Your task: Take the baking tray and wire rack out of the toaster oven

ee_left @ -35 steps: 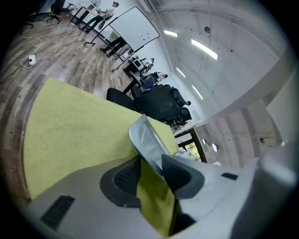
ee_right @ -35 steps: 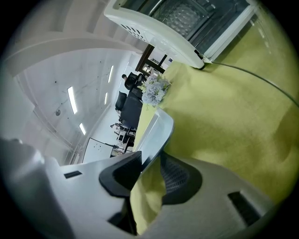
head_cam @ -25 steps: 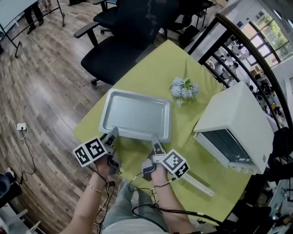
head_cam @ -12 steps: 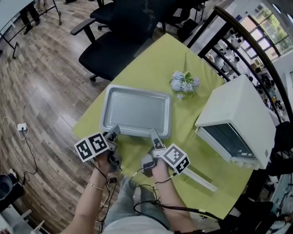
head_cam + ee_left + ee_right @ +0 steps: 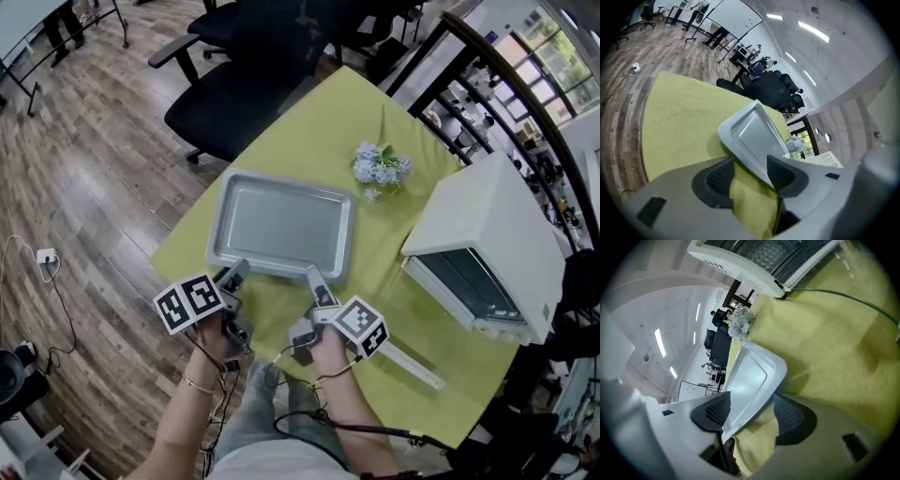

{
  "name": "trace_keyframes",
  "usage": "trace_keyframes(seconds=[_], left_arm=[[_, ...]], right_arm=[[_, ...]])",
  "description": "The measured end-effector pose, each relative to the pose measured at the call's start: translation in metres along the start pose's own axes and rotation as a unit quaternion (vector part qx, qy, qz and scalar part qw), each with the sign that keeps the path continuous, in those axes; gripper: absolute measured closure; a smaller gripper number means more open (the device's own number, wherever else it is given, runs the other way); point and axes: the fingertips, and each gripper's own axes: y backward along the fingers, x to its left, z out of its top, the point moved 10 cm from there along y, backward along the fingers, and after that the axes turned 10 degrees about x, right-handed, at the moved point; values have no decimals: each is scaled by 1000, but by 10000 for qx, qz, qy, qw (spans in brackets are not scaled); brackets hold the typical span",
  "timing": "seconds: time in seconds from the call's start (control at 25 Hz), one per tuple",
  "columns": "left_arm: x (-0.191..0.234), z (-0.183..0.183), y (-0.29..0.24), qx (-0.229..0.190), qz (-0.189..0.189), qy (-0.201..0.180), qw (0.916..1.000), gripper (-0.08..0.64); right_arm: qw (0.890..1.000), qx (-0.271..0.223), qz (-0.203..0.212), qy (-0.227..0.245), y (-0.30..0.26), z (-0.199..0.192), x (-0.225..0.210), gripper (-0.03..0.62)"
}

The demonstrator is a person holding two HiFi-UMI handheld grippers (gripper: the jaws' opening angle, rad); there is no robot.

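Note:
The silver baking tray [image 5: 279, 225] lies flat on the yellow-green tablecloth, left of the white toaster oven [image 5: 478, 253]. My left gripper [image 5: 236, 270] is at the tray's near-left rim and my right gripper [image 5: 315, 277] at its near-right rim. In the left gripper view the tray [image 5: 754, 136] has its rim between the jaws of the left gripper [image 5: 749, 174], which are opening, with a gap at the pads. The right gripper view shows the same: the tray [image 5: 750, 376] edge sits loosely inside the opening right gripper [image 5: 752, 411]. I cannot make out the wire rack.
The oven's glass door [image 5: 412, 367] hangs open toward me, right of my right hand. A bunch of pale flowers [image 5: 380, 169] lies beyond the tray. Black office chairs [image 5: 234, 103] stand past the table's far edge. The table's left edge runs close to the tray.
The tray stays where it was on the cloth, and both grippers remain at its near rim. The hands have barely shifted.

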Motion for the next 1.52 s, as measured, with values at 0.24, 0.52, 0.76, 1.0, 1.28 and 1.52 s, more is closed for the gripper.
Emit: trace_keyframes(seconds=[0.24,0.52,0.76,1.0,1.28,1.52], left_arm=[[-3,-9,7,-45,-32,14,10000,364],[-13,-18,21,-136,-101,-35,9998,364],[-30,-32,35,-164,-245,-156,9994,364],[-57,-46,37,-105,-418,-355,9984,365],[-93,-72,27,173,-578,-678,9959,365],[-128,-100,14,502,-747,-1040,9905,365]], right_arm=[[10000,-55,24,51,13,-2,1,311],[9997,-103,127,169,34,-4,11,316],[9993,-222,200,209,64,-6,16,323],[9984,-413,291,233,96,4,17,336],[9965,-758,327,140,141,22,6,344],[9922,-1205,320,8,186,38,-9,350]])
